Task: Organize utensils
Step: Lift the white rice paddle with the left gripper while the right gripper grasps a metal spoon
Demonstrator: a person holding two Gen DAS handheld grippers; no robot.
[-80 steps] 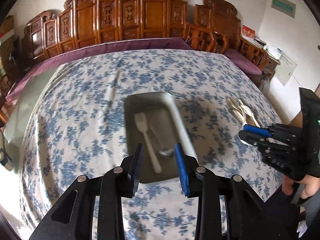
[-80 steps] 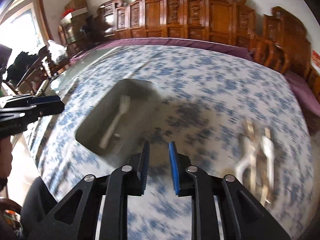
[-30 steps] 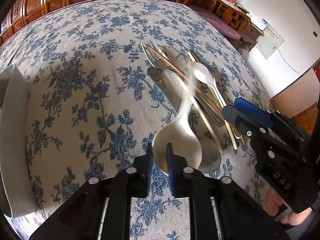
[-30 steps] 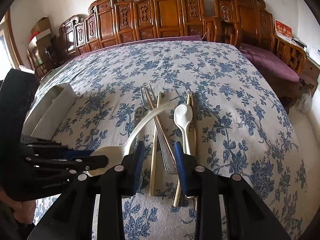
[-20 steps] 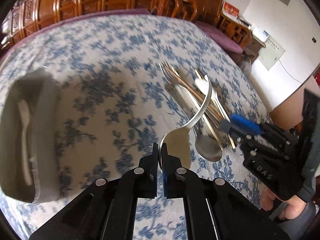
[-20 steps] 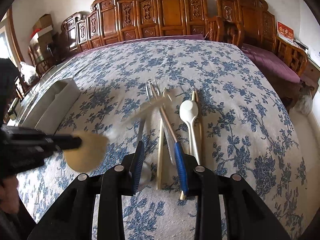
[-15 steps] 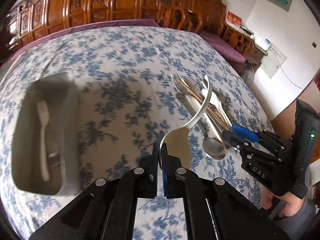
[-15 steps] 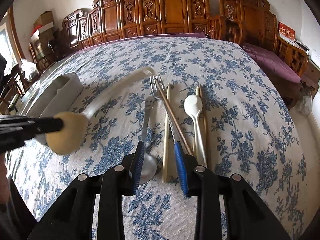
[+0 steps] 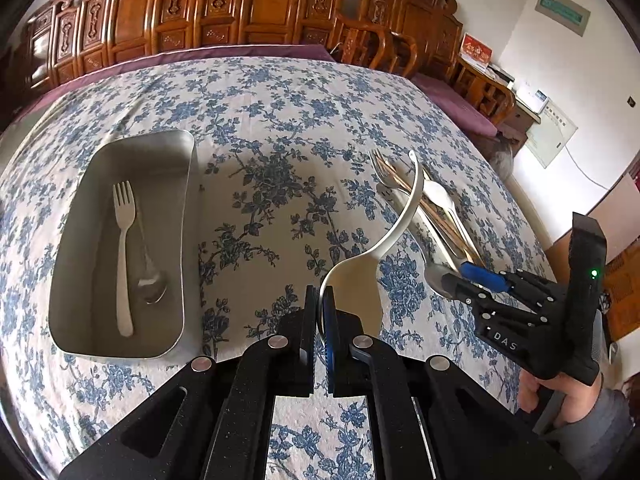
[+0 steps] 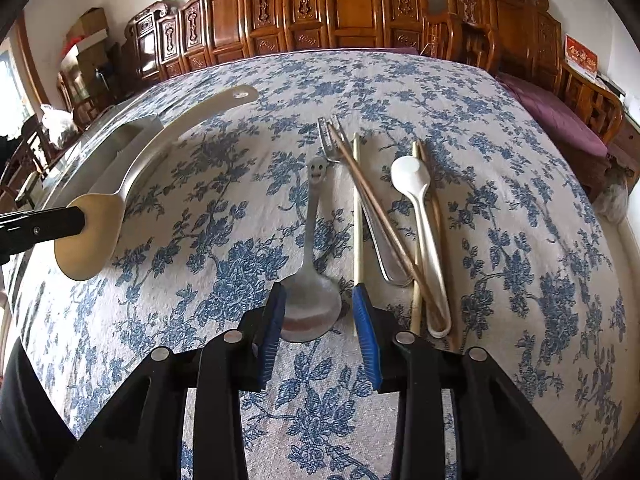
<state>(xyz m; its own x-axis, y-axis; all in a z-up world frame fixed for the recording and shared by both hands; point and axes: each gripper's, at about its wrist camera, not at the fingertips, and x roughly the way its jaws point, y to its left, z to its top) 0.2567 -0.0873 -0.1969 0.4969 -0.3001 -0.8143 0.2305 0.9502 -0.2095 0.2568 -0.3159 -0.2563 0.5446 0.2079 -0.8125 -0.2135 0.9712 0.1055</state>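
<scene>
Left gripper (image 9: 319,312) clamped on the bowl of a pale curved spoon (image 9: 384,236), handle arcing up toward 1 o'clock, held clear above the floral tablecloth (image 9: 280,128). Metal tray (image 9: 188,184) sits at 9 o'clock in the left wrist view; inside lie a white fork (image 9: 122,240) and a small metal spoon (image 9: 150,280), so two pieces appear sorted, a third in transit. Right gripper (image 10: 320,320) hovers with fingers apart, straddling the bowl of a smiley-handled steel spoon (image 10: 312,240). Left to sort, at 12 to 1 o'clock of it: metal fork (image 10: 372,208), chopsticks (image 10: 357,220), white ladle spoon (image 10: 424,220). Roughly a third done, by my judgement.
</scene>
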